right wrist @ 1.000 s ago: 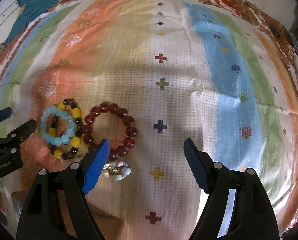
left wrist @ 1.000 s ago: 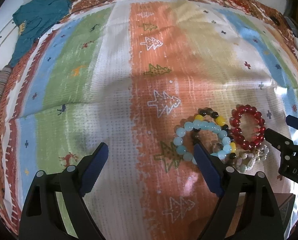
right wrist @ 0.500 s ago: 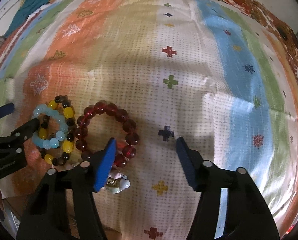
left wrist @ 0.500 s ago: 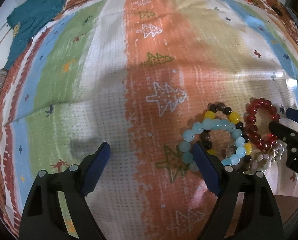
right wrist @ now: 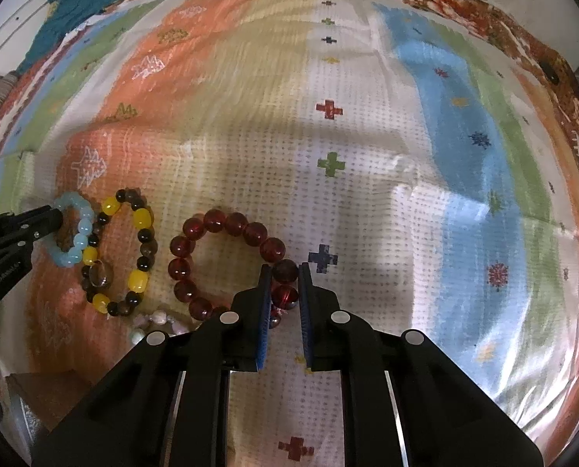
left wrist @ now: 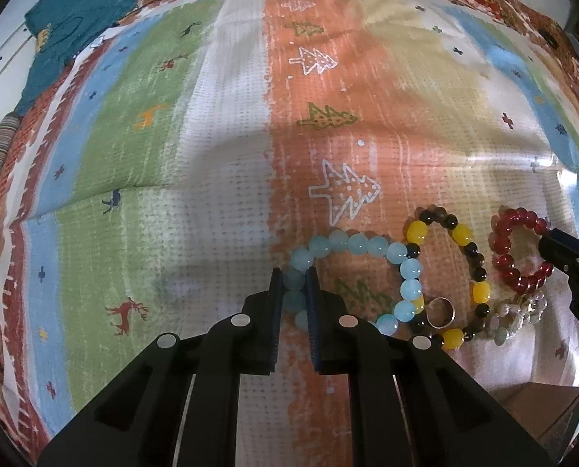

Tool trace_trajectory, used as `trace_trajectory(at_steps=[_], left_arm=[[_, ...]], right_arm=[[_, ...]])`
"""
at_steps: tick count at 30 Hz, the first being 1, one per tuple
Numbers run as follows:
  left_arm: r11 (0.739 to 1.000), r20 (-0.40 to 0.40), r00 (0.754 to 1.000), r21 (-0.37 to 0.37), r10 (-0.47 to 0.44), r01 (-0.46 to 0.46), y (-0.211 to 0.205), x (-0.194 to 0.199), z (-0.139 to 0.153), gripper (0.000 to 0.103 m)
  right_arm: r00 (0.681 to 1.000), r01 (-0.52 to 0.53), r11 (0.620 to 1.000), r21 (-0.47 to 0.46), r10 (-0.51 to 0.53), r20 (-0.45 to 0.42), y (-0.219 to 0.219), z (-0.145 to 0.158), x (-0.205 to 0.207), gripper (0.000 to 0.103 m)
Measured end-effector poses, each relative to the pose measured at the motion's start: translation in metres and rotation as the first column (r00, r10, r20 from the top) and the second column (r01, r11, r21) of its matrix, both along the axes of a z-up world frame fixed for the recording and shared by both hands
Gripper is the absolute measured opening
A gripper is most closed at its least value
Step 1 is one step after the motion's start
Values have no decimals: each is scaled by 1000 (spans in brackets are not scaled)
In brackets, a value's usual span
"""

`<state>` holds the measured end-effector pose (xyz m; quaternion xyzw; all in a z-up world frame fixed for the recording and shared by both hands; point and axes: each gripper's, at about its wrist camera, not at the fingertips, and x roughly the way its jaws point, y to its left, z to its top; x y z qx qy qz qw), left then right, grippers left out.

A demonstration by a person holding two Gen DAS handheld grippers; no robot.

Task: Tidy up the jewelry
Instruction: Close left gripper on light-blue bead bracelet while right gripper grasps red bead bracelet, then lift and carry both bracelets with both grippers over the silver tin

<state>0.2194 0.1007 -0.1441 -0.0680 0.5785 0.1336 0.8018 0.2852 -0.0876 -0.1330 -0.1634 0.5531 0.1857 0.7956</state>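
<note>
Pale-blue beads filled the narrow gap between the jaws of the left gripper (left wrist: pixel 294 272) in the left wrist view: the jaws had closed almost fully on the near-left side of the light-blue bracelet (left wrist: pixel 371 245), which lay on the striped cloth (left wrist: pixel 211 179). Its far-right side overlapped the black-and-yellow bracelet (left wrist: pixel 464 233), and a silver ring (left wrist: pixel 441 313) sat inside that loop. Further right lay the red bracelet (left wrist: pixel 516 251), with the right gripper (left wrist: pixel 550 241) touching it, and a cluster of pale beads (left wrist: pixel 518 317) just below. A teal garment (left wrist: pixel 75 27) lay at the far-left corner.

From the right wrist view, the right gripper (right wrist: pixel 283 272) had its jaws drawn in tight around 2 dark-red beads on the near-right side of the red bracelet (right wrist: pixel 215 222). To the left sat the black-and-yellow bracelet (right wrist: pixel 141 218) with the silver ring (right wrist: pixel 99 274) inside it, then the light-blue bracelet (right wrist: pixel 80 225), its left edge pinched by the left gripper (right wrist: pixel 54 218). Pale beads (right wrist: pixel 157 317) showed just beside the red loop's near edge.
</note>
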Motion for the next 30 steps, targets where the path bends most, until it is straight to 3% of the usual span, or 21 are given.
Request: trace_trajectory(at_steps=[15,30], left_arm=[[999,115,993,-37,-27,31,-24,-15,55,11],[998,167,985,-37,-44,51,-37,-35,83,11]], right_arm=[[997,-9,998,68,4,80,-11,48,-20,14],[994,-11,995,102,-1,108,-23,71,-38,14]])
